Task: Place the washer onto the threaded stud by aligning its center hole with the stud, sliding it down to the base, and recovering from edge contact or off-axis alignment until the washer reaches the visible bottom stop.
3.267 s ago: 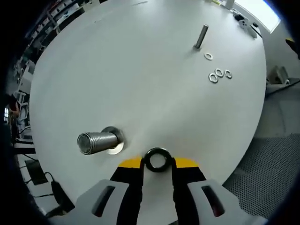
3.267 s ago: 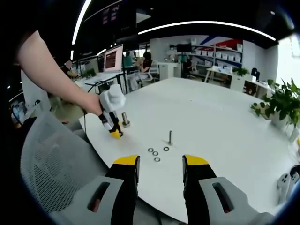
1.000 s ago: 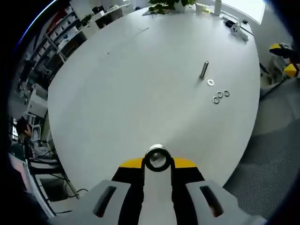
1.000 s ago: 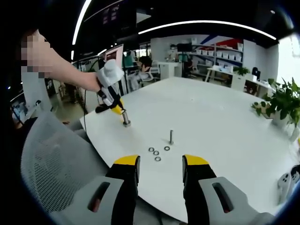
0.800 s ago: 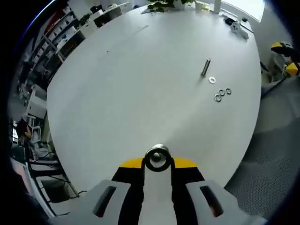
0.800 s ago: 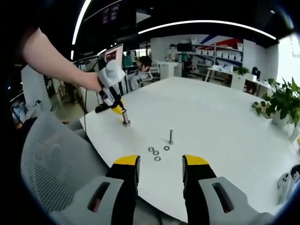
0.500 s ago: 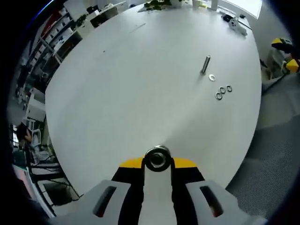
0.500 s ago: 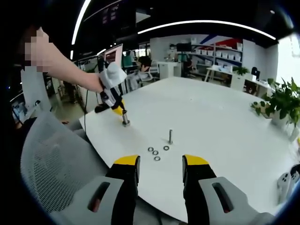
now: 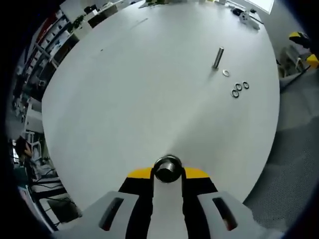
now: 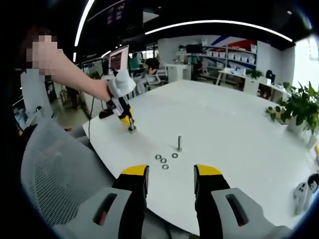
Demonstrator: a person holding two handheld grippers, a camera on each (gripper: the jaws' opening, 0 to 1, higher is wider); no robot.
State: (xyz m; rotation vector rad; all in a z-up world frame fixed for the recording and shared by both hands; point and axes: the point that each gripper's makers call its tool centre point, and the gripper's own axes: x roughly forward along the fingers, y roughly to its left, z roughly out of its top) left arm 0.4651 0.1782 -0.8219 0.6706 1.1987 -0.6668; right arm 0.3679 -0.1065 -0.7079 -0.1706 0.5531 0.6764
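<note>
Pinching a washer over the stud, the left hand-held gripper is closed; the right hand-held gripper hovers open above the counter.

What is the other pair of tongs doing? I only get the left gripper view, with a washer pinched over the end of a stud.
Observer: In the right gripper view the right tongs hang open and empty, short of the table edge.
Reviewer: How far down the stud is the washer?
Observer: Seen from the side, the left tongs sit at the top of the stud. A short stretch of stud shows below them, so the washer looks well short of the base.
</note>
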